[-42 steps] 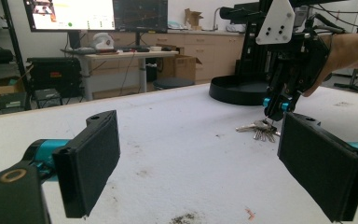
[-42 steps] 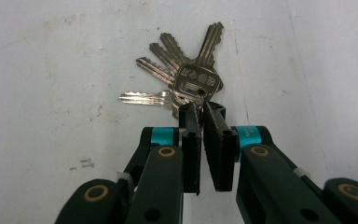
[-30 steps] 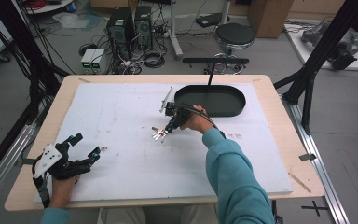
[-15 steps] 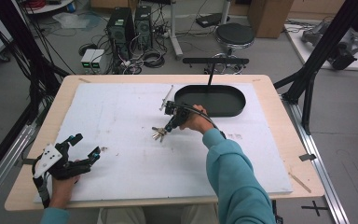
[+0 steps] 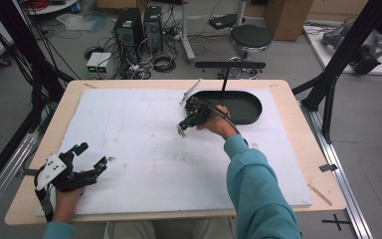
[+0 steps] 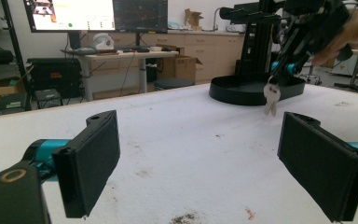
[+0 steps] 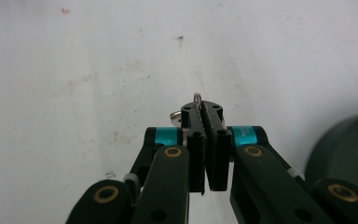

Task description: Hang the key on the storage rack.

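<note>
The jaws of the right gripper stood pinched tight together, a metal ring and the edge of a key poking out above their tips, so the bunch of keys was firmly in their hold. From the left gripper view the keys hung free below those jaws, clear of the white sheet that covered the desk, and just in front of the black oval tray. A second earlier, in the high view, the same gripper had sat lower with the keys down at the sheet, slightly farther from the tray; now the right gripper had come up and edged towards the tray, and the keys had left the surface with it. That read as a pick completed: the grasp had held through the lift, and the likely work ahead was to carry the keys over the tray's rim, or up to the black stand that rose from the tray's far side. Which of the two was meant could not be told. The dangling keys could swing, so a steady carry seemed wise. Well away from the tray, at the near left corner of the desk, the left gripper lay in its hand with its jaws spread wide and nothing between them, in the same spot as before, taking no part in the lift.
</note>
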A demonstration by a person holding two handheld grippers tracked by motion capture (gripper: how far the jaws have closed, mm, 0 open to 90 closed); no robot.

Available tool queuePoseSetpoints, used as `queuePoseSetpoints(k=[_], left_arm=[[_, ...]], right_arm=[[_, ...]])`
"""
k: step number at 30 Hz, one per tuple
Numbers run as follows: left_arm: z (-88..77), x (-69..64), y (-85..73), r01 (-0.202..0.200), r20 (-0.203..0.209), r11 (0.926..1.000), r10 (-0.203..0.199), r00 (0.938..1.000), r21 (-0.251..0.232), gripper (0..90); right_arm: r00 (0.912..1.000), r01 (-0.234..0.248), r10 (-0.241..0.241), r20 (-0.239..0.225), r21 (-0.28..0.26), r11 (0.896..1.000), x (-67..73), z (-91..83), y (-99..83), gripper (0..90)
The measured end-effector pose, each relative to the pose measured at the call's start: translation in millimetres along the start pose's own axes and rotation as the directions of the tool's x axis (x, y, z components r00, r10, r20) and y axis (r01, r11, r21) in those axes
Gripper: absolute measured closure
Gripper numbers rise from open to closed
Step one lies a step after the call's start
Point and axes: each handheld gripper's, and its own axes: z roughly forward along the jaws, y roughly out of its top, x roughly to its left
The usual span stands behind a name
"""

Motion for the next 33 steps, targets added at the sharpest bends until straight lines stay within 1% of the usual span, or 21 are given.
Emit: queuePoseSetpoints(k=[1,3,4,5,7,8,9,10,11,13,14,15,17,18,19,22,24,26,28,29,33], left_arm=[[-0.1,0.0,0.0,-0.001,0.001,1.0000,0.001,1.0000,-0.001,13.4],[-0.2,-0.1,0.0,-0.002,0.001,1.0000,0.002,1.0000,-0.002,13.4],[-0.2,-0.1,0.0,-0.002,0.001,1.0000,0.002,1.0000,-0.002,13.4],[-0.1,-0.2,-0.1,-0.002,0.002,1.0000,0.002,1.0000,-0.003,13.4],[-0.2,-0.2,-0.1,-0.003,0.001,1.0000,0.003,1.0000,-0.003,13.4],[-0.2,-0.2,-0.1,-0.003,0.001,1.0000,0.003,1.0000,-0.003,13.4],[-0.2,-0.1,-0.1,-0.003,0.001,1.0000,0.003,1.0000,-0.003,13.4],[-0.2,-0.1,-0.1,-0.003,0.001,1.0000,0.003,1.0000,-0.003,13.4],[-0.2,-0.1,-0.1,-0.003,0.001,1.0000,0.003,1.0000,-0.003,13.4],[-0.2,-0.2,-0.1,-0.003,0.001,1.0000,0.003,1.0000,-0.003,13.4],[-0.2,-0.2,-0.1,-0.003,0.001,1.0000,0.003,1.0000,-0.003,13.4],[-0.1,-0.3,-0.1,-0.003,0.001,1.0000,0.003,1.0000,-0.005,13.4],[-0.1,-0.2,-0.1,-0.002,0.001,1.0000,0.002,1.0000,-0.002,13.4],[-0.1,-0.2,-0.1,-0.002,0.001,1.0000,0.002,1.0000,-0.002,13.4],[0.1,-0.1,0.0,0.000,-0.001,1.0000,0.000,1.0000,0.000,13.4],[1.1,0.0,0.2,0.005,-0.003,1.0000,-0.005,1.0000,0.008,13.4],[1.8,0.0,0.6,0.005,-0.013,0.9998,-0.005,0.9999,0.020,13.4],[1.9,-0.2,0.6,0.002,-0.014,0.9998,-0.001,0.9999,0.022,13.4],[2.0,-0.6,0.5,-0.001,-0.011,0.9998,0.001,0.9999,0.020,13.5],[1.9,-0.1,0.6,0.002,-0.012,0.9998,-0.002,0.9999,0.021,13.4],[2.0,-0.4,0.5,0.003,-0.011,0.9998,-0.003,0.9999,0.020,13.5]], right_arm=[[0.9996,-0.018,0.019,0.019,-0.042,0.999,-1.9,-12.7,-2.9,89.1],[0.9986,-0.039,0.042,0.030,-0.087,0.995,-3.3,-27.5,-7.1,89.1],[0.9986,-0.039,0.042,0.030,-0.087,0.995,-3.3,-27.5,-7.1,89.1],[0.9969,-0.057,0.064,0.046,-0.139,0.989,-6.1,-45.3,-13.2,89.1],[0.9936,-0.084,0.096,0.059,-0.174,0.981,-7.5,-58.9,-18.6,89.1],[0.9936,-0.084,0.096,0.059,-0.174,0.981,-7.5,-58.9,-18.6,89.1],[0.9885,-0.101,0.122,0.090,-0.202,0.974,-9.7,-76.8,-24.0,89.0],[0.9885,-0.101,0.122,0.090,-0.202,0.974,-9.7,-76.8,-24.0,89.0],[0.9849,-0.117,0.143,0.098,-0.234,0.965,-11.3,-91.3,-27.3,89.0],[0.9819,-0.117,0.151,0.115,-0.259,0.959,-13.7,-106.5,-29.4,89.0],[0.9819,-0.117,0.151,0.115,-0.259,0.959,-13.7,-106.5,-29.4,89.0],[0.9782,-0.122,0.164,0.127,-0.286,0.950,-15.5,-119.9,-30.9,89.0],[0.9743,-0.128,0.177,0.140,-0.301,0.945,-17.7,-131.7,-32.1,89.0],[0.9743,-0.128,0.177,0.140,-0.301,0.945,-17.7,-131.7,-32.1,89.0],[0.9709,-0.136,0.189,0.147,-0.312,0.940,-20.7,-142.7,-33.8,89.0],[0.9662,-0.143,0.203,0.159,-0.323,0.935,-25.2,-153.1,-36.1,89.0],[0.9608,-0.151,0.215,0.176,-0.316,0.937,-28.3,-160.3,-37.1,89.0],[0.9588,-0.162,0.226,0.172,-0.323,0.932,-30.0,-164.0,-37.8,89.0],[0.9522,-0.176,0.244,0.183,-0.324,0.929,-36.5,-174.1,-39.5,89.0],[0.9500,-0.172,0.241,0.198,-0.314,0.934,-39.1,-177.7,-39.3,89.0],[0.9425,-0.172,0.251,0.221,-0.324,0.930,-44.9,-191.3,-39.2,89.0]])
